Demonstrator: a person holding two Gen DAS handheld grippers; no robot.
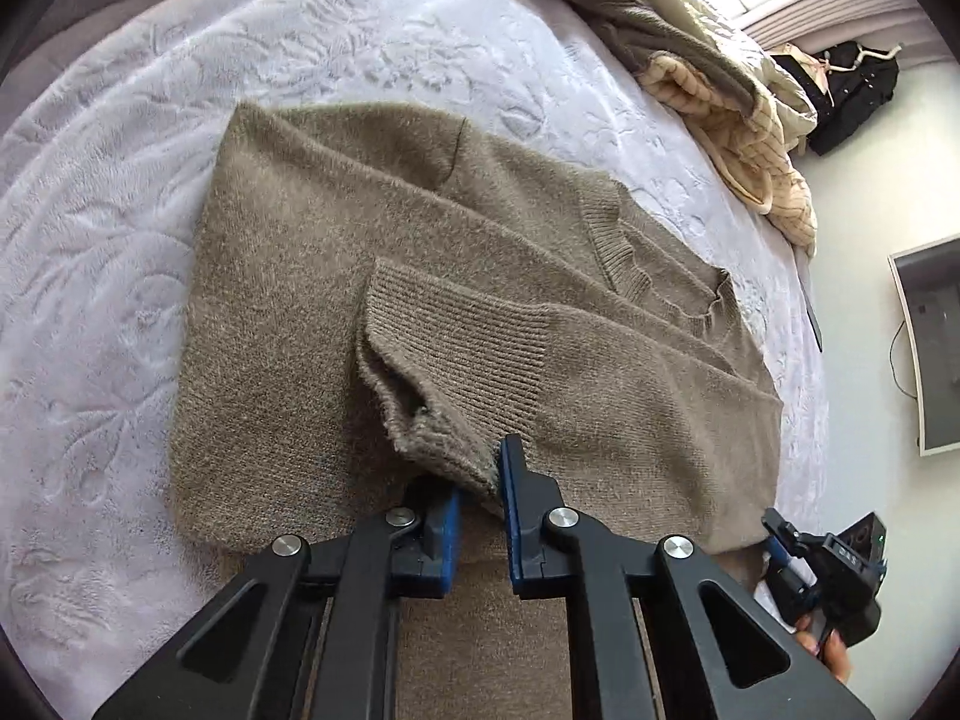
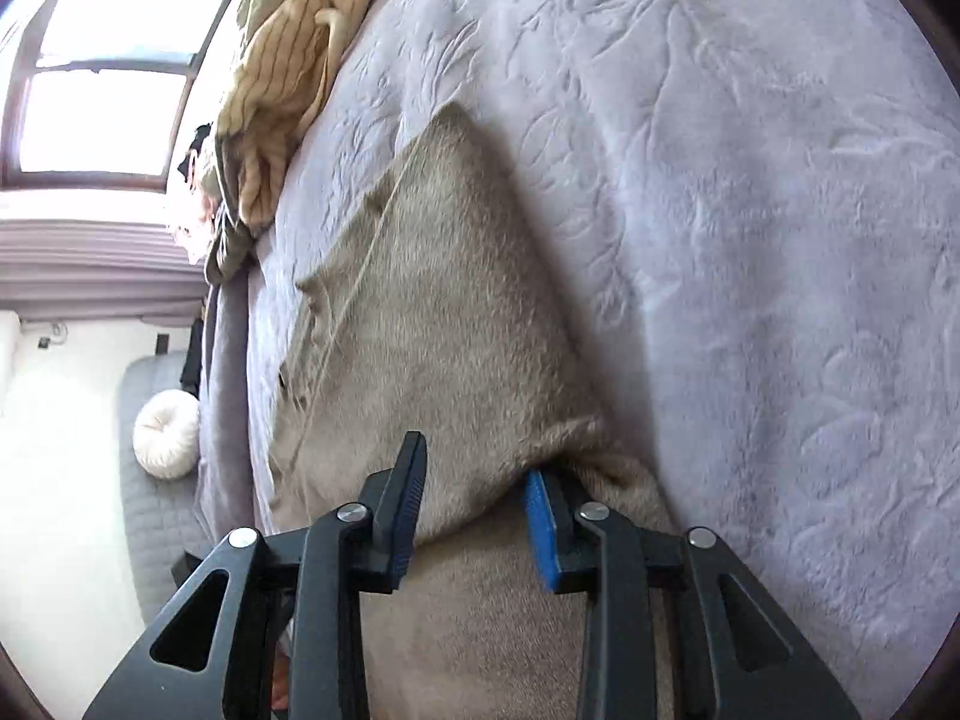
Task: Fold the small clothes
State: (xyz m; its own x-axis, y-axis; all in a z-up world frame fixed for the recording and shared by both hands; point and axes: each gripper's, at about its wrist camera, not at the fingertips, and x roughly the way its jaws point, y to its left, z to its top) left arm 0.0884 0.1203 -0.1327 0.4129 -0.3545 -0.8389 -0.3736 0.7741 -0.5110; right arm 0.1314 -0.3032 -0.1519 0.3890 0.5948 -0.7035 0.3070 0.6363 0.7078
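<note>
A taupe knit sweater [image 1: 372,252] lies spread on a pale embossed bedspread [image 1: 120,192], taking up the middle of the left wrist view; its ribbed neckline sits toward 2 o'clock, and one sleeve is folded across the body so that its ribbed cuff [image 1: 444,360] lies near the centre. At 1 o'clock, on the far corner of the bed, a heap of other clothes [image 1: 708,66] is piled, a cream striped piece over olive cloth, well apart from the sweater; beyond it at 2 o'clock a dark garment [image 1: 852,96] lies by the wall; a grey-framed panel [image 1: 930,348] stands at 3 o'clock on the floor side. In the right wrist view a window [image 2: 102,60] fills 10 o'clock, and a round white cushion [image 2: 167,433] rests on a grey quilted mat [image 2: 150,516] at 8 o'clock beside the bed.

The left gripper [image 1: 480,492] points steeply down at the bed from 6 o'clock; its blue-padded jaws are clenched on the edge of the cuff, knit bunched between them. The right gripper [image 2: 474,510] also angles downward, its view somewhat blurred; sweater cloth passes between the pads, which look apart in the frame, yet the jaws are closed down, pinching a fold of the sweater's edge. In the left wrist view the right gripper shows at 4 o'clock at the sweater's side, with fingertips of the person's hand [image 1: 831,651] beneath it.
</note>
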